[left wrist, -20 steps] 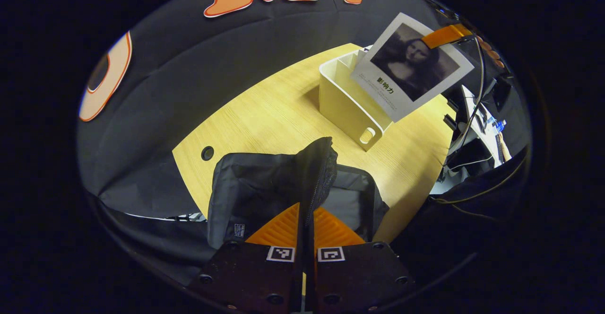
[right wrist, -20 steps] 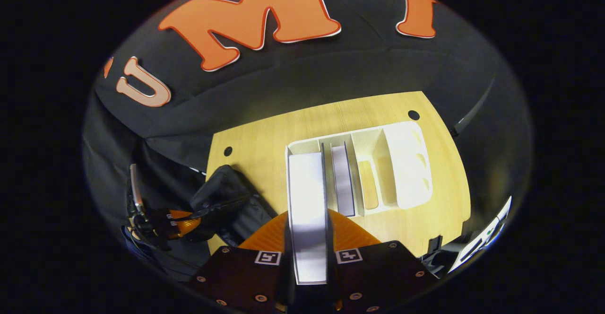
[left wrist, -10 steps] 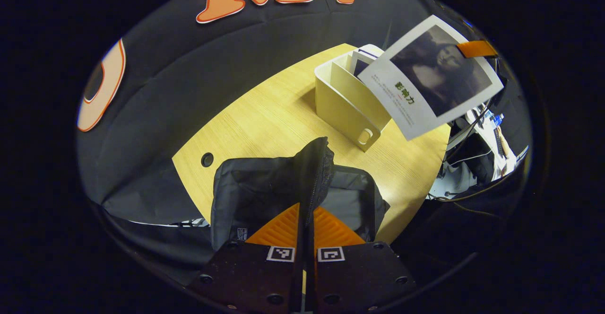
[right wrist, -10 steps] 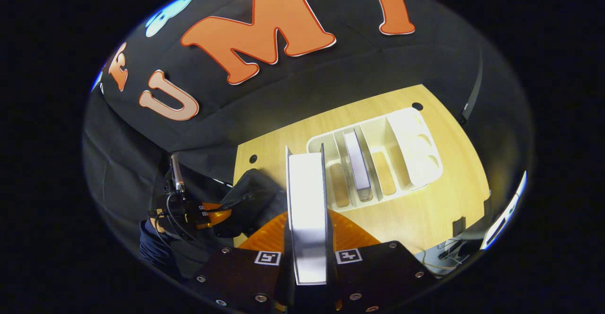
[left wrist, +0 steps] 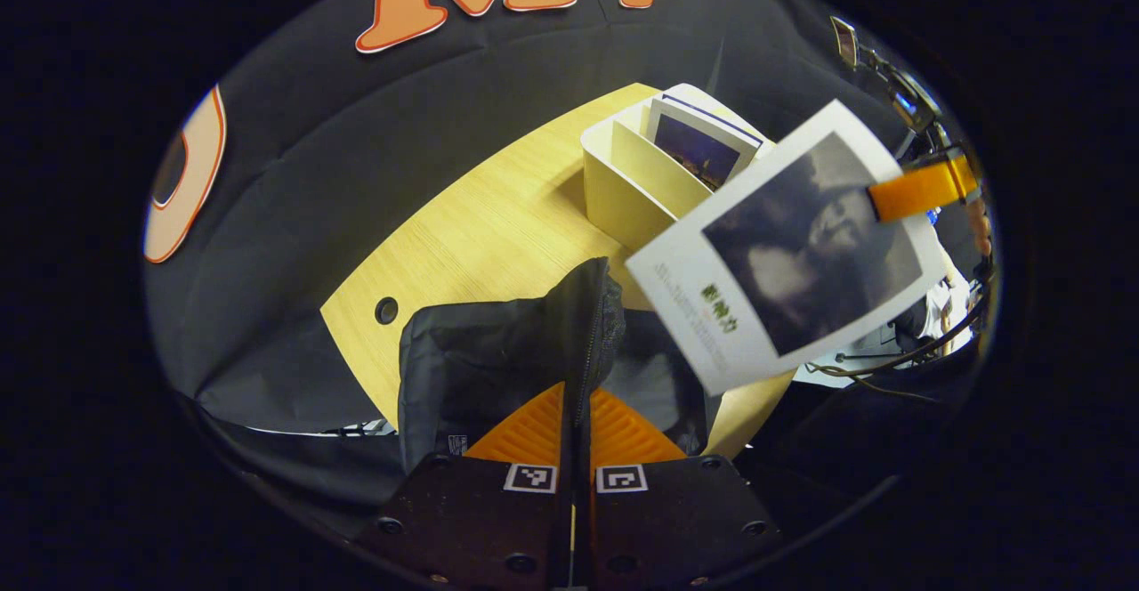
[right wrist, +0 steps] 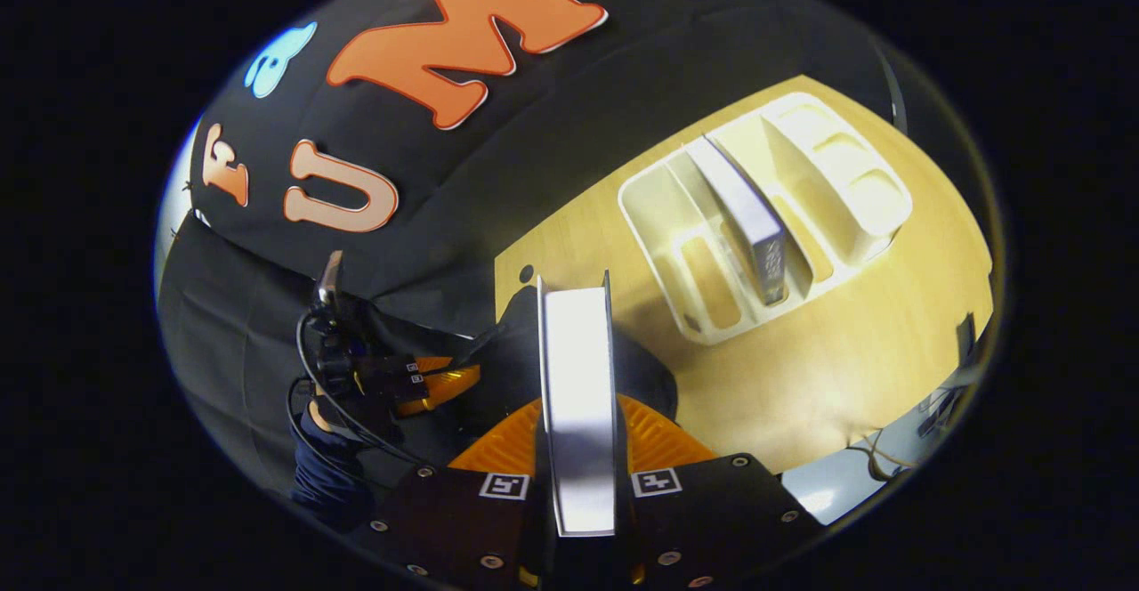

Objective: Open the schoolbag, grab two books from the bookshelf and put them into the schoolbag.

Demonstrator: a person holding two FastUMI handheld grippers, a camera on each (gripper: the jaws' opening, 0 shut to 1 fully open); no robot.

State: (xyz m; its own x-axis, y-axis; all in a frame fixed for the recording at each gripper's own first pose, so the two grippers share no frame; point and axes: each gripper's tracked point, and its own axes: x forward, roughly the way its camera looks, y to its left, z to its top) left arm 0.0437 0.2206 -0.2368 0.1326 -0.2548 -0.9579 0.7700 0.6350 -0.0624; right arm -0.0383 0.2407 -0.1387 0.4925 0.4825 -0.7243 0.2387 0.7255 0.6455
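Schoolbag (left wrist: pixel 498 351) of black fabric stands on the wooden worktop (left wrist: pixel 480 226) at its near edge, and the left hand-held gripper (left wrist: pixel 577 413) has its two fingers pressed together on the raised zipper edge of the bag, which stands up as a thin fold between them. In the right gripper view the same bag (right wrist: pixel 569 368) shows as a dark shape on the worktop (right wrist: pixel 845 360), partly behind the held book. The right hand-held gripper (right wrist: pixel 578 449) pinches a white book (right wrist: pixel 577 395) by its edge, with both fingers against its covers. In the left gripper view this book (left wrist: pixel 787 248) hangs tilted in the air, just above the open side of the bag and in front of the bookshelf; its cover has a dark portrait picture and a short line of green characters, too blurred to read. The white plastic bookshelf (left wrist: pixel 623 182) stands farther back on the worktop, well apart from the bag, and a second book (left wrist: pixel 698 141) with a dark cover picture stands upright in one of its middle compartments. From the right gripper view the bookshelf (right wrist: pixel 676 253) has several compartments, and this second book (right wrist: pixel 747 217) leans in one of them.
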